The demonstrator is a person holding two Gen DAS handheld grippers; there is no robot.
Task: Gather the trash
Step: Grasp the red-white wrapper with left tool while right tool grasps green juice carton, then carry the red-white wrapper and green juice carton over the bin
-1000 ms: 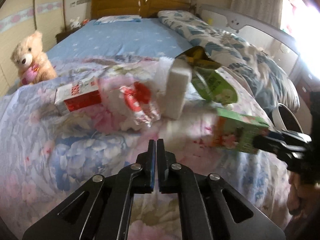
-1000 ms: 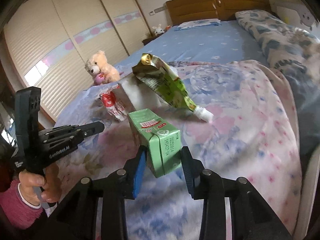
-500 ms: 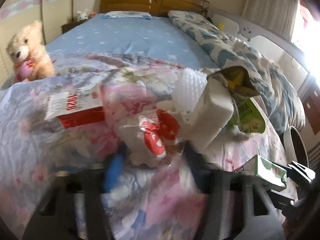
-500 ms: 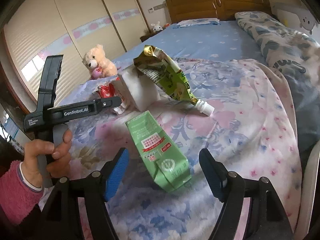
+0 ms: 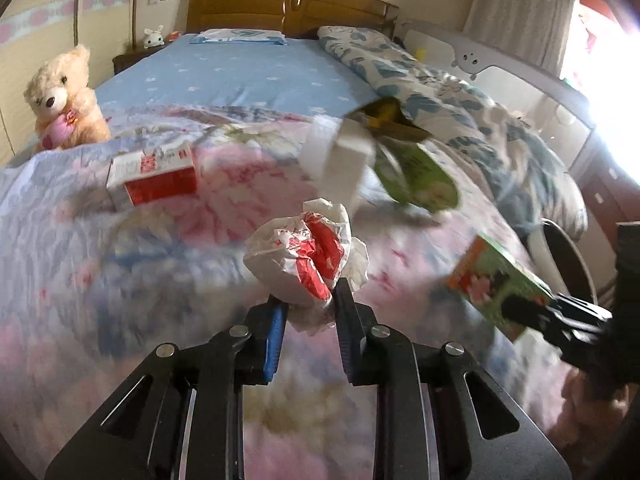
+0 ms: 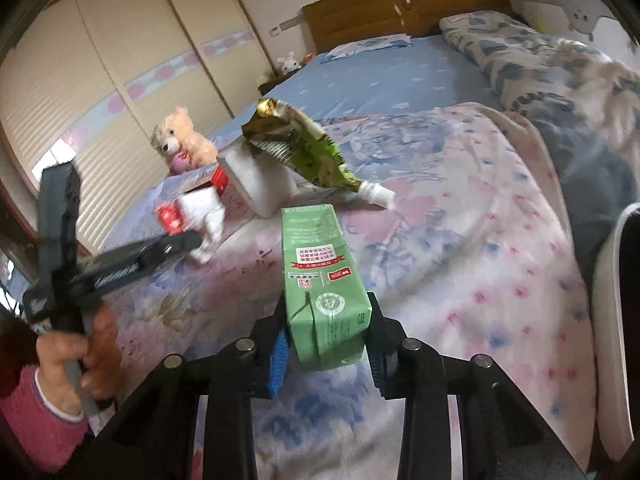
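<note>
The left tool (image 5: 307, 300) clenches the crumpled red-and-white wrapper (image 5: 306, 256) above the bed (image 5: 120, 264), with open quilt on every side of it. Right of the wrapper, near the bed's edge, the right tool (image 6: 327, 334) grips the green carton (image 6: 322, 284).

Both views ride low over the foot of a bed (image 5: 248, 76), each looking forward along its own two fingers toward the headboard (image 5: 292, 4) at the top of the frame. The left view sits close above the floral blanket (image 5: 120, 240), with the right gripper (image 5: 516, 300) at its right edge. The right view faces the same way, angled more toward the wardrobe (image 6: 120, 60), with the left gripper (image 6: 192, 240) at its left. Both share the teddy bear (image 6: 180, 140) and the white foam block (image 6: 260, 184).
</note>
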